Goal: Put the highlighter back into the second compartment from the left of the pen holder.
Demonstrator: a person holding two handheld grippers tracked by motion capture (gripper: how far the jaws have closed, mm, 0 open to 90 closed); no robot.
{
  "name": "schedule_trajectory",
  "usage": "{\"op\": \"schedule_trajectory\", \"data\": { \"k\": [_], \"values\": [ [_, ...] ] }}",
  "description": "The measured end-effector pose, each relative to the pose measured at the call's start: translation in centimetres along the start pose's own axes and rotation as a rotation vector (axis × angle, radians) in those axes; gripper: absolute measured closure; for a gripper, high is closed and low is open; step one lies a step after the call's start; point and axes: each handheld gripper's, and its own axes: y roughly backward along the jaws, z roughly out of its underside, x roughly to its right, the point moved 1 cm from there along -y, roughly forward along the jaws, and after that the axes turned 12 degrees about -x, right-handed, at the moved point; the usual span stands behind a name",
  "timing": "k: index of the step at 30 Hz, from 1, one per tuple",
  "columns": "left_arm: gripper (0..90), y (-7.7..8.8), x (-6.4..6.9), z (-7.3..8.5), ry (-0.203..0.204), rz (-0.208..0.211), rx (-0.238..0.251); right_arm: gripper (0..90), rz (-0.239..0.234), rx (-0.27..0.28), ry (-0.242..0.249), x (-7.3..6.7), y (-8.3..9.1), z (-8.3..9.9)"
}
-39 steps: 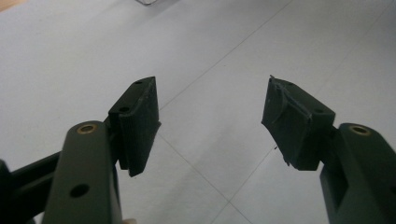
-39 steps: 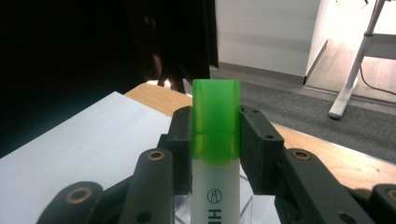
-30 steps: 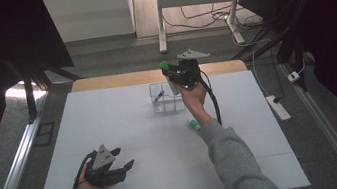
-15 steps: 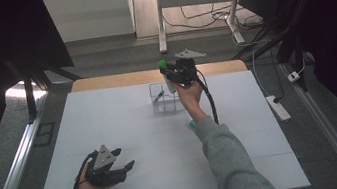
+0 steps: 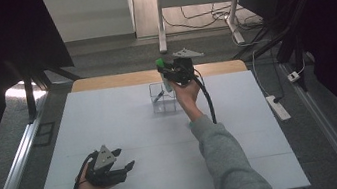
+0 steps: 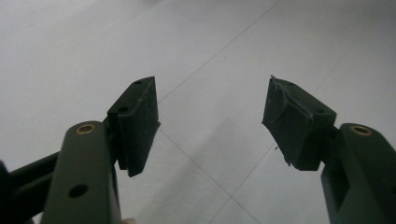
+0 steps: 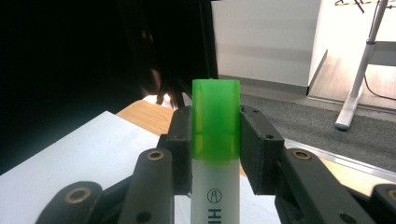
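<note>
Right gripper view: a green-capped highlighter [image 7: 215,140] is pinched upright between the pads of the right gripper [image 7: 215,149], cap end poking out past the jaw tips. From the high view it's held up over a clear box [image 5: 163,98] at the far side of the table [image 5: 125,126]. Meanwhile the left gripper [image 6: 210,126] is kept spread with nothing between its pads, low near the front edge.

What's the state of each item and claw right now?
Highlighter: cap on, clamped upright in the right claw, held over the box.
Clear box: open-topped, upright on the table, a dark pen leaning inside.
Left claw: open, nothing between the jaws, low over the table.
</note>
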Motion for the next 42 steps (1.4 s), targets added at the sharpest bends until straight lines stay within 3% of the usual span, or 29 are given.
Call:
{"op": "schedule_trajectory", "data": {
  "k": [2,7,12,23,42],
  "values": [
    [35.3,0.0,0.0,0.0,-0.001,0.000,-0.001,65.3,0.002,-0.007,0.001,0.0,-0.1,0.1],
    [35.3,0.0,0.0,0.0,-0.001,-0.002,-0.002,51.4,0.022,-0.022,-0.011,0.1,0.2,0.2],
    [35.2,-0.1,0.1,0.0,-0.008,-0.002,-0.004,46.7,0.029,-0.056,0.026,-0.1,1.0,0.3],
    [35.1,0.0,0.0,0.0,-0.004,-0.005,-0.005,44.6,-0.041,-0.115,0.050,-0.2,3.8,1.7],
    [35.1,-0.2,-0.2,0.0,-0.002,-0.007,-0.010,44.9,-0.061,-0.133,0.090,1.3,10.7,5.8]
  ]
}}
